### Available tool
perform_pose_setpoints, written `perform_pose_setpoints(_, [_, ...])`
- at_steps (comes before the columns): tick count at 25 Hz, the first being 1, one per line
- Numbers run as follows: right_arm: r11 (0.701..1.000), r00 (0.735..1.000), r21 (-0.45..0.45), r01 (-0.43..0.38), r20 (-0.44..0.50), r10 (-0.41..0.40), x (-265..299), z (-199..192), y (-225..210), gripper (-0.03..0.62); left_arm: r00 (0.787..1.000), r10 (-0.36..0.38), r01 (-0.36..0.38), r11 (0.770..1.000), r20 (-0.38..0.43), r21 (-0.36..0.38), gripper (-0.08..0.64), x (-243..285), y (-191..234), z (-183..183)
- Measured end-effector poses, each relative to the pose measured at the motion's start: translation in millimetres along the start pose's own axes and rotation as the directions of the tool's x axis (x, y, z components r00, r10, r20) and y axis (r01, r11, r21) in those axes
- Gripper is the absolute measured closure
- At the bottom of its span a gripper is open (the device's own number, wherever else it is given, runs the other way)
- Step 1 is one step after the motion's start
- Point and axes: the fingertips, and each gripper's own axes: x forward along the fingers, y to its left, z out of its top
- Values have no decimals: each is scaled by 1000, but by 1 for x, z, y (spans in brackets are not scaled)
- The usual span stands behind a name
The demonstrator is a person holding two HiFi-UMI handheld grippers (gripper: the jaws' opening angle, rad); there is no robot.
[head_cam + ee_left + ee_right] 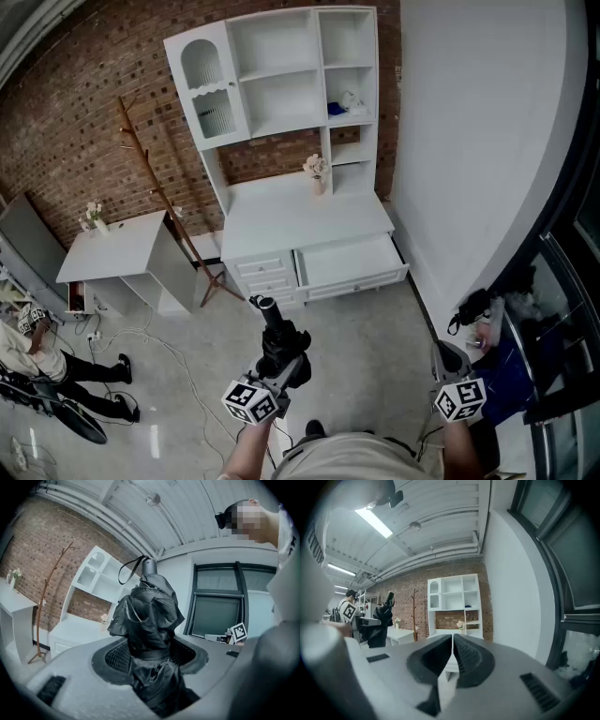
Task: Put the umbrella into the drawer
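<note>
We carry the folded black umbrella clamped in our left hand-held gripper, lower centre, aimed twd the open drawer of the white desk. Right hand-held gripper: jaws together, empty, kept aside.

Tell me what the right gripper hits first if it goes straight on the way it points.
Probably the white desk under the shelves. The right gripper aims its shut jaws at it, and nothing shows in between. How far off the desk stands is hard to judge.
</note>
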Motion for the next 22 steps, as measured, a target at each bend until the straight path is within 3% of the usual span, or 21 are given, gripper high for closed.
perform_pose_setpoints(22, [1000,1000,12,18,-4,-18,19,0,0,558,1000,-18,18,1000,2,-15,311,15,17,3])
